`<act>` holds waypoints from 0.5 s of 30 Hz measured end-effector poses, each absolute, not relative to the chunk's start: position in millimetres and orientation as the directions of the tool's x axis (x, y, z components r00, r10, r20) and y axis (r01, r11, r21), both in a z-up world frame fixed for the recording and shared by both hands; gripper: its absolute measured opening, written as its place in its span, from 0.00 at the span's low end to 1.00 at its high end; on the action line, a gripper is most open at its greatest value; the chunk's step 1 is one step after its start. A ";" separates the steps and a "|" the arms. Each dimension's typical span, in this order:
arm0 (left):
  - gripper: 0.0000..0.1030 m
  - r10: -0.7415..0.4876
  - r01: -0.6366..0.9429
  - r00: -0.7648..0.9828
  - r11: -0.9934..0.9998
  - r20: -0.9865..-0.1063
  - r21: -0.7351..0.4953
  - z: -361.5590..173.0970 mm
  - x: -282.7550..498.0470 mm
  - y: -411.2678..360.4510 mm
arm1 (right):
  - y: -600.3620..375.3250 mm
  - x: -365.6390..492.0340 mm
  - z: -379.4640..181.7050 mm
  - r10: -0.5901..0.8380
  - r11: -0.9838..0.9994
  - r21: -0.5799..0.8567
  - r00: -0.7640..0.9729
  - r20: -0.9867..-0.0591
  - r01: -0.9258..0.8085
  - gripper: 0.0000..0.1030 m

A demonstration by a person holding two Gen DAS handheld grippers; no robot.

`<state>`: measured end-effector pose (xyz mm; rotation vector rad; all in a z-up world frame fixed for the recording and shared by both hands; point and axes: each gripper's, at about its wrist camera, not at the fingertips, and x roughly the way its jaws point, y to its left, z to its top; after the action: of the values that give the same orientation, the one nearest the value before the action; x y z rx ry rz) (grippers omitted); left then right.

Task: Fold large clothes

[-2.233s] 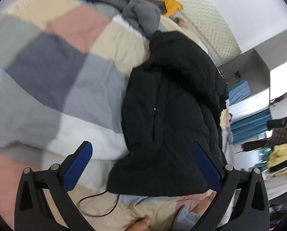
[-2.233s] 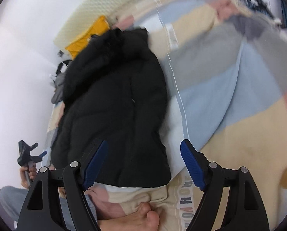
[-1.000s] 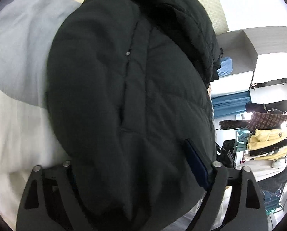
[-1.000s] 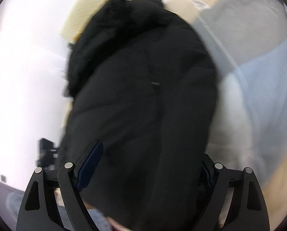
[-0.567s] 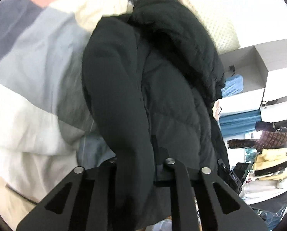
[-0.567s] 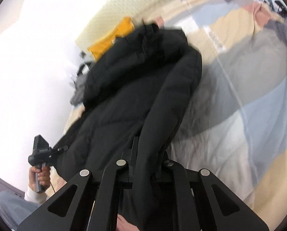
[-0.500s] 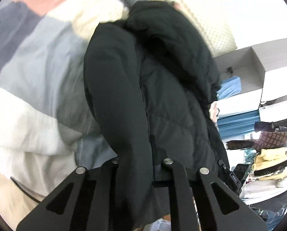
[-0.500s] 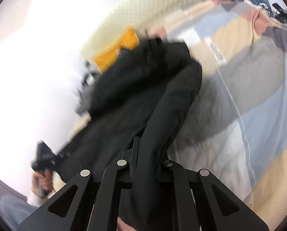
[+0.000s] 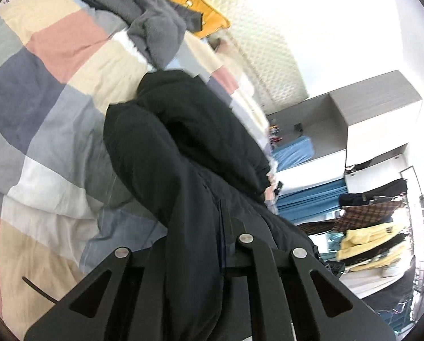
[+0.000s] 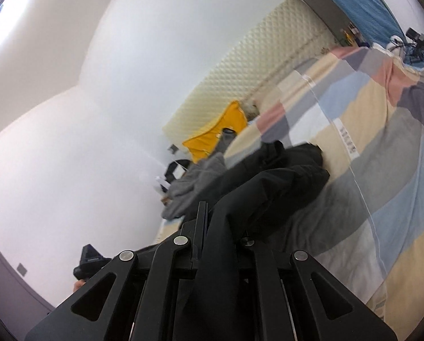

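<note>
The patchwork quilt (image 9: 55, 91) covers the bed beneath me. My black puffer jacket (image 9: 183, 147) lies on it, its hood end toward twelve o'clock and its near hem raised off the quilt. At eleven o'clock sits a grey fleece (image 9: 143, 14), with a yellow garment (image 9: 194, 2) just beyond against the quilted headboard (image 9: 263, 42). My left tongs (image 9: 194, 244) are pinched on the jacket's hem fabric; my right tongs (image 10: 220, 227) clamp the same jacket's other corner.
</note>
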<state>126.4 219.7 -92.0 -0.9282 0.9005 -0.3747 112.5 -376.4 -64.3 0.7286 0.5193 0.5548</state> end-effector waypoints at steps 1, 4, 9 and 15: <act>0.08 -0.628 -0.088 0.591 0.574 -0.506 -0.814 -88.3 124.5 224.0 | -376.6 107.5 -57.1 0.641 0.609 0.734 0.731 -0.233 -0.299 0.05; 0.09 -0.618 -0.079 0.590 0.597 -0.520 -0.798 -67.3 115.1 233.0 | -376.6 93.2 -37.9 0.652 0.614 0.725 0.718 -0.243 -0.313 0.05; 0.08 -0.610 -0.058 0.606 0.607 -0.511 -0.793 -35.1 107.3 246.3 | -383.5 83.9 -5.0 0.685 0.570 0.751 0.697 -0.211 -0.333 0.06; 0.08 -0.609 -0.028 0.607 0.625 -0.510 -0.781 -18.9 100.9 248.7 | -382.5 82.7 21.3 0.692 0.582 0.739 0.684 -0.231 -0.339 0.07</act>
<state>100.9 248.7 -18.9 -0.8434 0.8665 -0.3862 82.7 -382.5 21.3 0.7215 0.5420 0.6377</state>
